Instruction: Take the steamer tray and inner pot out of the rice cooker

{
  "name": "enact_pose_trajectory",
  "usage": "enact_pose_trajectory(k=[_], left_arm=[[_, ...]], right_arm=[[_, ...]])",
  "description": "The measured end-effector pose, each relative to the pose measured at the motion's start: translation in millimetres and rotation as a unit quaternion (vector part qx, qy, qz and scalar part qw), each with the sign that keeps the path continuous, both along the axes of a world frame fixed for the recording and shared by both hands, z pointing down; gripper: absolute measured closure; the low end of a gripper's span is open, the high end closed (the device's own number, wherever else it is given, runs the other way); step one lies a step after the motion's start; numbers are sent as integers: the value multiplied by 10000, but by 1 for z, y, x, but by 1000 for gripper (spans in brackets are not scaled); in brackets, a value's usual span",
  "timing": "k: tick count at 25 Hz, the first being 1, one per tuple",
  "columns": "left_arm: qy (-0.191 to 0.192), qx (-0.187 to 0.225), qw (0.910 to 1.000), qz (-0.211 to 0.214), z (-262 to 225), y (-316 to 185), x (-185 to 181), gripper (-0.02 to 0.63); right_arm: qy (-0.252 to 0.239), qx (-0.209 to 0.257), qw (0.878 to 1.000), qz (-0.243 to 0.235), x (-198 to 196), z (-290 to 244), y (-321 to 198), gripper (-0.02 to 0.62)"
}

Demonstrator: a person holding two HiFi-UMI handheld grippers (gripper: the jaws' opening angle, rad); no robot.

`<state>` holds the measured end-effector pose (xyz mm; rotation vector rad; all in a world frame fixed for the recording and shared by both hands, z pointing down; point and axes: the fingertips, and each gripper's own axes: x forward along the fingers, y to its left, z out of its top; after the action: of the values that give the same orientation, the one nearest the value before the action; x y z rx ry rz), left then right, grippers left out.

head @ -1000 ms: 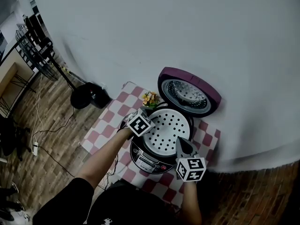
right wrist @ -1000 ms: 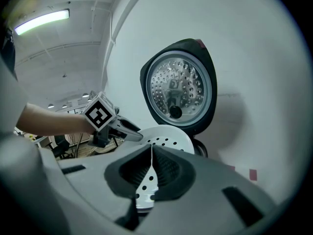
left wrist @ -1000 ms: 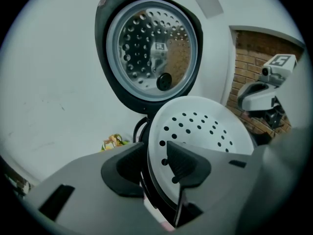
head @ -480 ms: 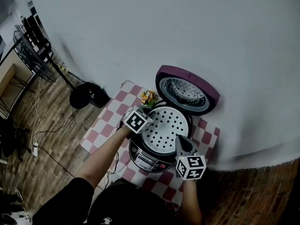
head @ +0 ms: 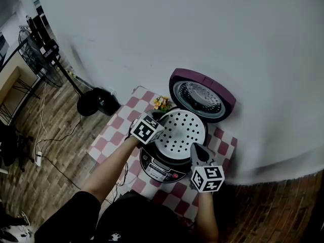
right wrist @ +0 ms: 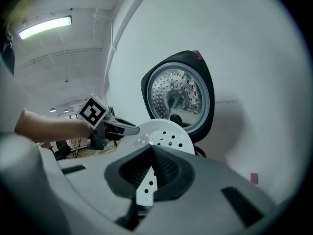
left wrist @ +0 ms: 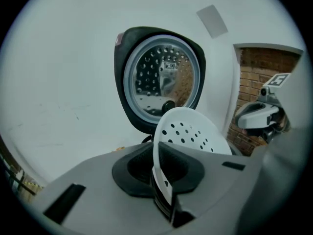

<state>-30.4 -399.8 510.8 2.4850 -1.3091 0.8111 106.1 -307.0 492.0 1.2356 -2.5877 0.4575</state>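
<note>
The white perforated steamer tray [head: 181, 131] hangs tilted just above the black rice cooker [head: 161, 170], whose purple lid [head: 203, 94] stands open behind. My left gripper [head: 158, 131] has just been closing and is shut on the tray's left rim [left wrist: 164, 190]. My right gripper [head: 195, 149] is shut on the near right rim [right wrist: 145, 187]. In the left gripper view the tray [left wrist: 191, 131] rises in front of the lid's metal inner plate [left wrist: 161, 77]. The tray hides the inner pot.
The cooker stands on a small table with a red-and-white checked cloth [head: 114, 135], close to a white wall. A little bunch of flowers [head: 162, 104] sits behind the cooker. A fan's black base [head: 96, 103] and cables lie on the wooden floor at left.
The tray's left side has come up off the cooker along with my left gripper, so the tray now sits higher and tilted. The right gripper has stayed put on the rim.
</note>
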Motion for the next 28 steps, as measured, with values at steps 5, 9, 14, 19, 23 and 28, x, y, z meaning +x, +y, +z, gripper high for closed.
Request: enact_pose_trajectory(k=[5, 9, 14, 19, 23, 28], left_arm=[[-78, 337, 9994, -58, -22, 8, -2, 583], [-43, 584, 9980, -235, -34, 14, -5, 582], [76, 895, 9952, -385, -55, 26, -8, 581], [157, 1343, 9892, -573, -86, 39, -7, 581], [307, 1635, 9835, -714, -110, 53, -7, 581], [444, 2007, 9746, -891, -137, 75, -7, 581]], right_arm=[[-144, 135, 9997, 130, 7, -14, 0, 594], [-260, 271, 9988, 310, 19, -24, -1, 594], [-245, 429, 9981, 356, 27, -37, 3, 594], [-330, 582, 9971, 370, 35, -54, 8, 594], [-433, 762, 9957, 313, 40, -72, 16, 594], [-504, 915, 9941, 300, 46, -88, 25, 594]])
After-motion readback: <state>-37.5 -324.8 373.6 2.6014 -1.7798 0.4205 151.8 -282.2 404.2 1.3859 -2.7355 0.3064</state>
